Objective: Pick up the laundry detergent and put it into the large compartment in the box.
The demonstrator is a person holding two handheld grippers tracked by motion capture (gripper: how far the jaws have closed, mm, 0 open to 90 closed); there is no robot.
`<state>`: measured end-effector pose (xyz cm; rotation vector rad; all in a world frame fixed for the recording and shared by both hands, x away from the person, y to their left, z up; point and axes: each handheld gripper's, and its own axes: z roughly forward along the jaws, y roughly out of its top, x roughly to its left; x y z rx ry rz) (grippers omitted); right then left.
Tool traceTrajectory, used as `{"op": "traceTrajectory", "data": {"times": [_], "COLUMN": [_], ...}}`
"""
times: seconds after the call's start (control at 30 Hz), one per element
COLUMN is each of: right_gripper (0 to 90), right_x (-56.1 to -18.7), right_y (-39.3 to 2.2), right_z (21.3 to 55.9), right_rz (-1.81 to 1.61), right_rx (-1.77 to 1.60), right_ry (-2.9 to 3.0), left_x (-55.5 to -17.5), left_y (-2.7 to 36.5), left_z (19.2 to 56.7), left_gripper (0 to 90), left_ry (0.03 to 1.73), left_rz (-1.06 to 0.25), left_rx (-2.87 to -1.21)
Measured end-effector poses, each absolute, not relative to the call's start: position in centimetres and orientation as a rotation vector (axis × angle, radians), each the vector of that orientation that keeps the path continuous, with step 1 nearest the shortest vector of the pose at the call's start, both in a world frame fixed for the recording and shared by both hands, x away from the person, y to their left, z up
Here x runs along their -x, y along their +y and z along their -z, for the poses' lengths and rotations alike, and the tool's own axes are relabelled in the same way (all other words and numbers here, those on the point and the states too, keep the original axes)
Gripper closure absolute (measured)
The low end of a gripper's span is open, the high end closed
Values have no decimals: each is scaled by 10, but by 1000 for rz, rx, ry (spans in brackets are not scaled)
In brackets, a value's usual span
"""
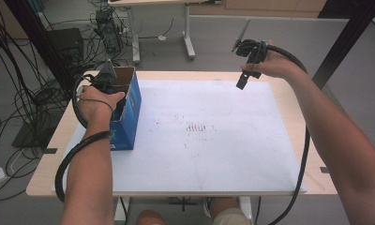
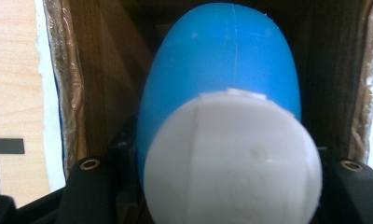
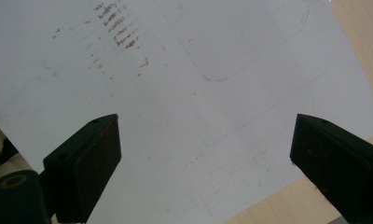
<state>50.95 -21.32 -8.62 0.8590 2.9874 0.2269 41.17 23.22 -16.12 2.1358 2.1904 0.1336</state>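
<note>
Left gripper (image 1: 102, 84) sits in the mouth of blue cardboard box (image 1: 129, 110) at the table's left edge, jaws clamped on blue-and-white plastic egg (image 2: 222, 121) inside it. Egg looks light, rigid, smooth and likely slippery; hold best taken across its widest part. Right gripper (image 1: 244, 77) hangs above white mat (image 1: 213, 140), jaws spread wide, empty.

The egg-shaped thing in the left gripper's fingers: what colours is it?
Blue egg-shaped plastic object with a white rounded end, clearest in the left gripper view.

Blue-and-white bottle (image 2: 222, 116) (cap nearest), inside box (image 1: 129, 101)
</note>
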Motion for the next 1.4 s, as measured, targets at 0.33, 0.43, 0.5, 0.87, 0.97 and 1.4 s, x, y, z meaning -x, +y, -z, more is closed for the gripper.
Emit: {"op": "traceTrajectory", "data": {"times": [0.33, 0.43, 0.5, 0.87, 0.97, 1.4], "right_gripper": [86, 86, 86, 86, 86, 85], "right_x": [-509, -509, -509, -509, -509, -506], "right_y": [-215, -214, -214, -213, -214, -211], "right_z": [86, 87, 87, 87, 87, 85], "right_rz": [-238, -236, -240, -236, -239, -259], "right_rx": [-861, -858, -857, -858, -858, -836], "right_ry": [2987, 2988, 2988, 2989, 2987, 2991], "left_x": [-412, -413, -413, -412, -412, -411], "left_y": [232, 232, 232, 232, 231, 227], "left_z": [161, 161, 161, 161, 161, 145], "left_gripper": [376, 376, 376, 376, 375, 349], "left_ry": [2191, 2188, 2187, 2187, 2186, 2155], "left_rz": [-135, -131, -133, -134, -134, -173], "left_rx": [-2137, -2143, -2143, -2142, -2143, -2154]}}
